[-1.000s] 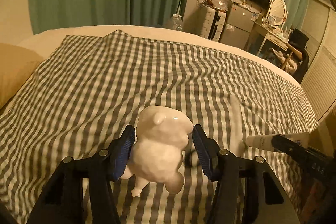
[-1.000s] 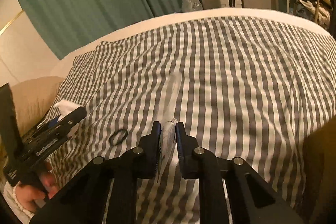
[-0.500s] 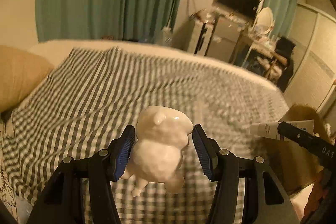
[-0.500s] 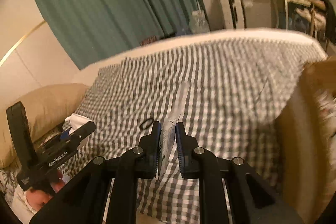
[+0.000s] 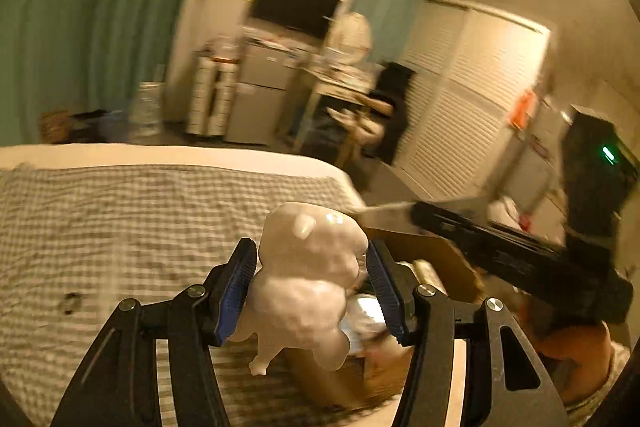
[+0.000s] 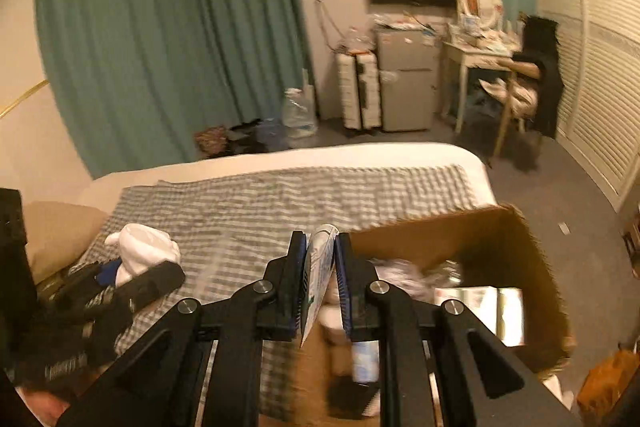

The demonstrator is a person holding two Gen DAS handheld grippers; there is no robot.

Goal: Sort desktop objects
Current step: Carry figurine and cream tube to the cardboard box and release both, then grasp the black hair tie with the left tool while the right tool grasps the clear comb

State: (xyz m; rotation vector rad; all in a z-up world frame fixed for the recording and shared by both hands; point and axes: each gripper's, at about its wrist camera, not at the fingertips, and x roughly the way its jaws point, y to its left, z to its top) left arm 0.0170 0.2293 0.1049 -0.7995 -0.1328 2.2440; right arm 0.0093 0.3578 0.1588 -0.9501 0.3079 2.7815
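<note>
Your left tongs (image 5: 312, 291) clamp the white figurine (image 5: 308, 275) by its sides, head up between the blue pads. Your right tongs (image 6: 322, 279) pinch a flat white tube (image 6: 320, 267), nozzle pointing away. Just below and beyond the right tongs sits the open cardboard box (image 6: 532, 267) with clutter inside. Past both, the checked bed cover (image 6: 280, 203) stretches out, a small dark ring (image 5: 72, 301) lying on it off to the left.

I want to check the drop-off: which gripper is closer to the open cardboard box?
Right. The right gripper hangs above the cardboard box; the left gripper is over the bed's edge.
</note>
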